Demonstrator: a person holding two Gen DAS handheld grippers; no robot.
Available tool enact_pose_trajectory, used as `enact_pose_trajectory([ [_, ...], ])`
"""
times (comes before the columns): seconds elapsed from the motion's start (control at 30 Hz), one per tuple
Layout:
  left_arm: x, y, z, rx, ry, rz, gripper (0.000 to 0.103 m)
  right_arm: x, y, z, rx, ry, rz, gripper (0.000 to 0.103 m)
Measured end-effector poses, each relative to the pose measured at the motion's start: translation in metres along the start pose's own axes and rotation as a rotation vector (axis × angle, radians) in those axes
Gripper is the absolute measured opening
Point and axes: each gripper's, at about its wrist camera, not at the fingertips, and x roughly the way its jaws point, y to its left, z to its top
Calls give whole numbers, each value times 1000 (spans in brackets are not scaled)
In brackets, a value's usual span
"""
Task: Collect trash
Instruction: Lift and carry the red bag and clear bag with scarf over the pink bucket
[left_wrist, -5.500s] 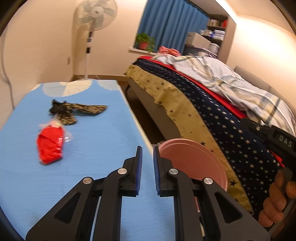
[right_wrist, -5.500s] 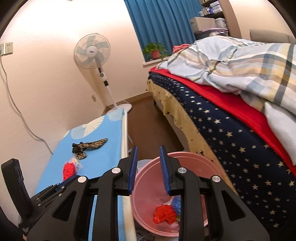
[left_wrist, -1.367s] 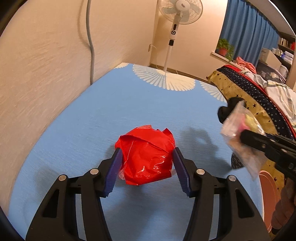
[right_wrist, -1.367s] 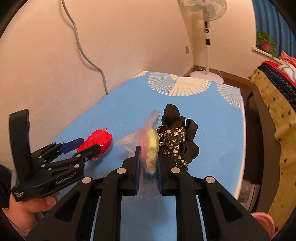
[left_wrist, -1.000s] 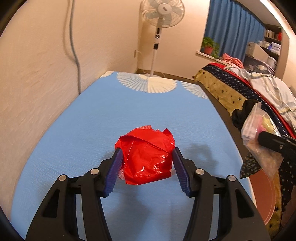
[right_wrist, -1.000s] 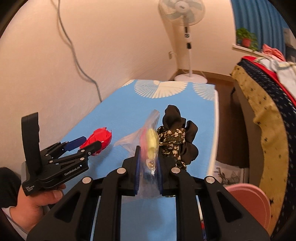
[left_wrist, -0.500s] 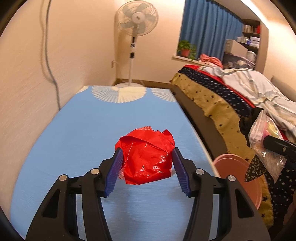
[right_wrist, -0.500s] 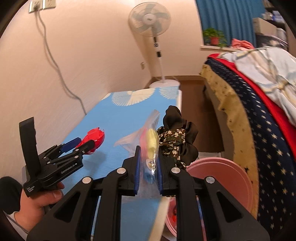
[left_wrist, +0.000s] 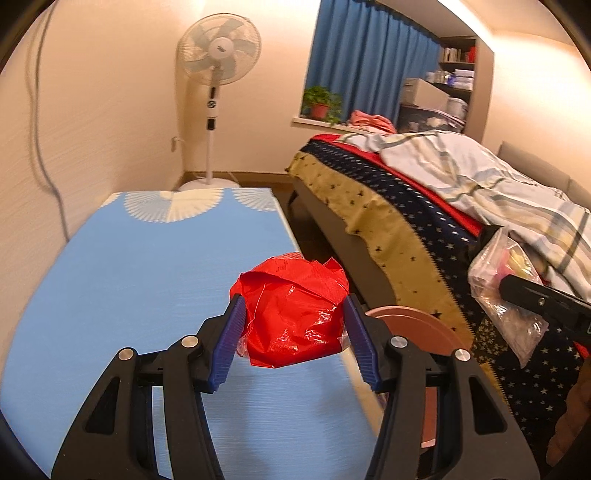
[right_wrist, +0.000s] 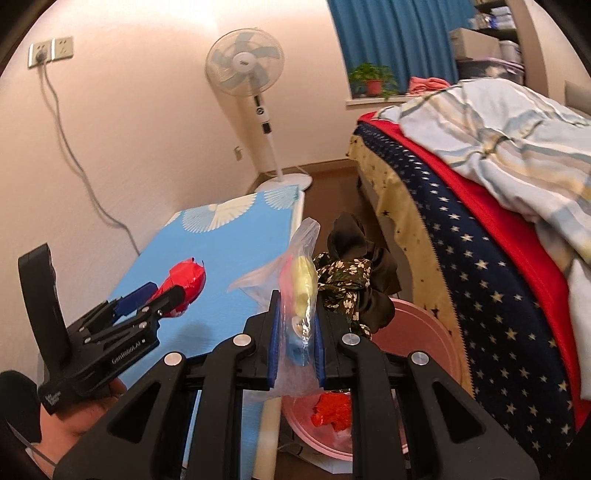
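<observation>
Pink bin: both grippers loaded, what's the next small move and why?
Probably carry the right gripper a little further over the pink bin and open it. It is shut on a clear plastic bag and floral black cloth at the bin's rim. The left gripper, holding the red wrapper, can follow.

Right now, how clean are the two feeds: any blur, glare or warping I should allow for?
Left wrist view: warm light, wall cable motion-smeared, red wrapper in the left tool sharp with small glints. Right wrist view: sharp; clear plastic bag in the right tool catches sheen. Both: fisheye bends the fan pole, corners black.
</observation>
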Motion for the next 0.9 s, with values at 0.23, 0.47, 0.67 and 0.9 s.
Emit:
enact_pose_trajectory([
  [0.23, 3, -22, -1, 22, -1, -62, 54, -5, -19, -4, 68, 3, -25, 16],
  [0.47, 10, -39, -5, 45, 5, -101, 54, 0, -31, -6, 103, 7, -47, 16],
  [0.67, 20, -40, -5, 36, 16, -106, 54, 18, -40, -14, 157, 60, -57, 16],
  [0.9, 32, -47, -3, 25, 24, -123, 54, 31, -48, -14, 172, 78, -69, 16],
])
